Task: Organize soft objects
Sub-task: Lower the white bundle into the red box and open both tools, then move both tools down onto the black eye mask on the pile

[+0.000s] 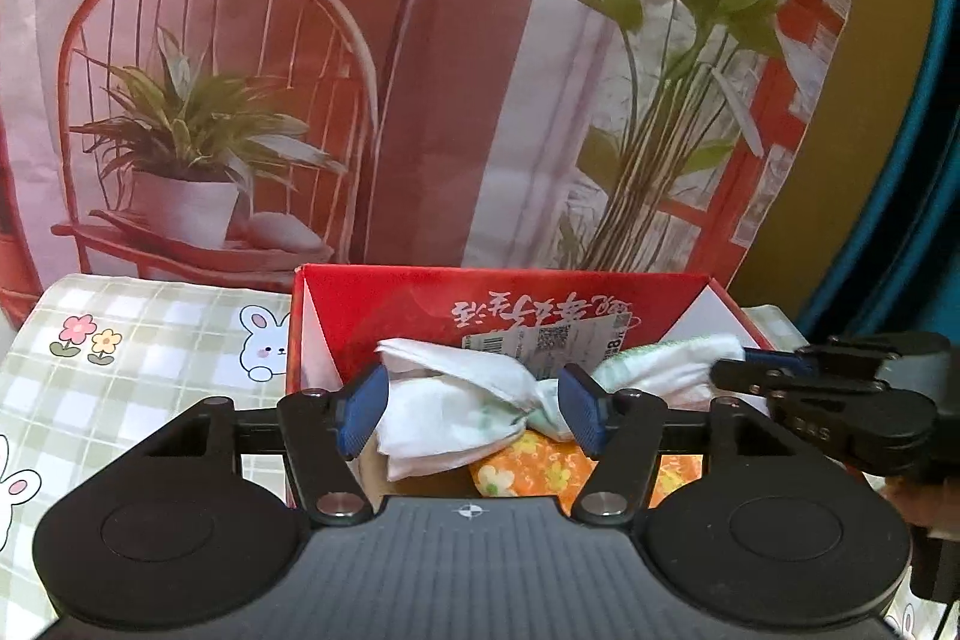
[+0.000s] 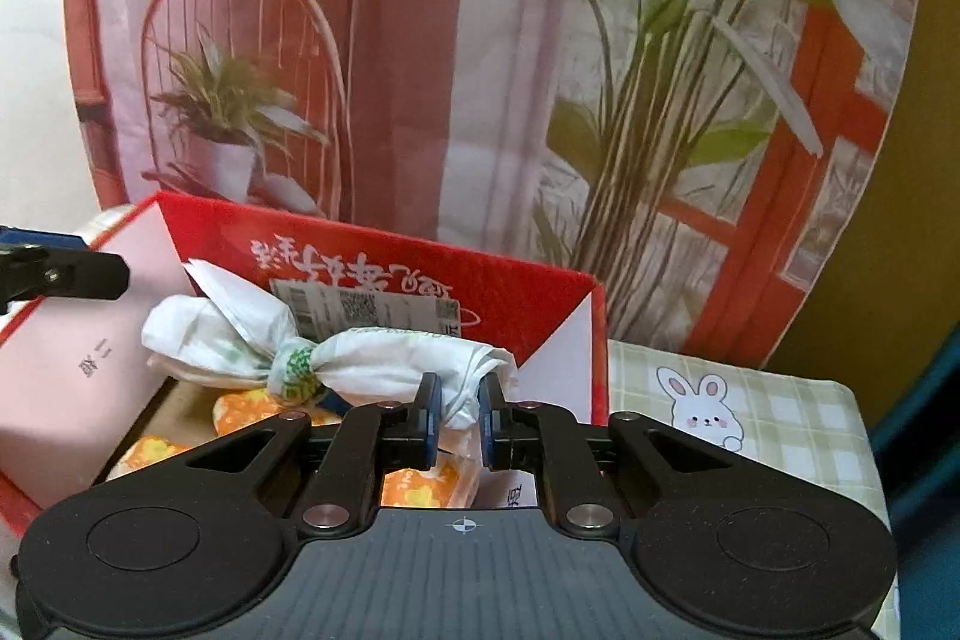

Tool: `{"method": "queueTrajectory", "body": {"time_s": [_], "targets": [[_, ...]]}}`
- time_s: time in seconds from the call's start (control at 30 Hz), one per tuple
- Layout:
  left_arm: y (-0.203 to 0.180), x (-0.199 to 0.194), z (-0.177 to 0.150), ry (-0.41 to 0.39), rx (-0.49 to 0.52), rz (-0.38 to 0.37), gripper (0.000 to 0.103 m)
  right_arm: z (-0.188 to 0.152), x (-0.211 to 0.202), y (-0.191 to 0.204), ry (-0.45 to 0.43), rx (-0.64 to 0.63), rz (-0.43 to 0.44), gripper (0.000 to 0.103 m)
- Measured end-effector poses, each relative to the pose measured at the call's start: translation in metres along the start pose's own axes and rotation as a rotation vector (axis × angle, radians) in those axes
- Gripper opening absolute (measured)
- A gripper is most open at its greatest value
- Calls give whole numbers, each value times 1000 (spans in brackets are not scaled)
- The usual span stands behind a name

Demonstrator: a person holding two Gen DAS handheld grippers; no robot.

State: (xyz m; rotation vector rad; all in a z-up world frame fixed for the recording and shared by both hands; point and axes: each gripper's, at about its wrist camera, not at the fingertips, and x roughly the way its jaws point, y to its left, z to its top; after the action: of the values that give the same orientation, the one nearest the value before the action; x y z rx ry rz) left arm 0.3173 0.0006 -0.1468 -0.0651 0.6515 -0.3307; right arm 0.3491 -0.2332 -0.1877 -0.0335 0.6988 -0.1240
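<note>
Orange flower-print soft packets (image 2: pixel 420 484) in red cardboard box (image 2: pixel 384 250): mostly hidden under twisted white cloth bundle (image 2: pixel 336 352) and right claw (image 2: pixel 461 415) body; count unclear. In left wrist view, left claw (image 1: pixel 474 409) fingers cover bundle's ends and part of the packets. Box floor barely visible. Printed label (image 2: pixel 366 307) on box inner wall: text too small to read, lower edge behind bundle. Green-checked bunny-print cloth (image 2: pixel 750 412) on counter cut off by frame edge. Wall poster of plants (image 2: pixel 660 40) blurred in right wrist view.
</note>
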Motion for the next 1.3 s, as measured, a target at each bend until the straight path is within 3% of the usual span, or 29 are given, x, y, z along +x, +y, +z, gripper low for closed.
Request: {"method": "queueTrajectory", "body": {"time_s": [0.17,0.23,0.3,0.43,0.67,0.93,1.3], "targets": [[1,-6,-3,-6,-14,-4,65,12,3,21,-19,-69,68,13],[-2,-11,-4,-20,8,3,65,15,4,33,-14,-141,22,15],[-4,-15,-5,-28,23,17,65,16,5,35,-6,-145,-18,22],[-8,-25,-8,-39,32,25,65,12,-7,28,-35,-97,-73,52],[-27,-55,-24,-45,99,9,65,-13,-60,14,-134,-18,5,49],[-48,-98,-57,-46,145,-39,65,-77,-128,15,-225,99,101,47],[-64,-98,-110,46,212,-95,65,-168,-155,38,-139,117,145,45]]}}
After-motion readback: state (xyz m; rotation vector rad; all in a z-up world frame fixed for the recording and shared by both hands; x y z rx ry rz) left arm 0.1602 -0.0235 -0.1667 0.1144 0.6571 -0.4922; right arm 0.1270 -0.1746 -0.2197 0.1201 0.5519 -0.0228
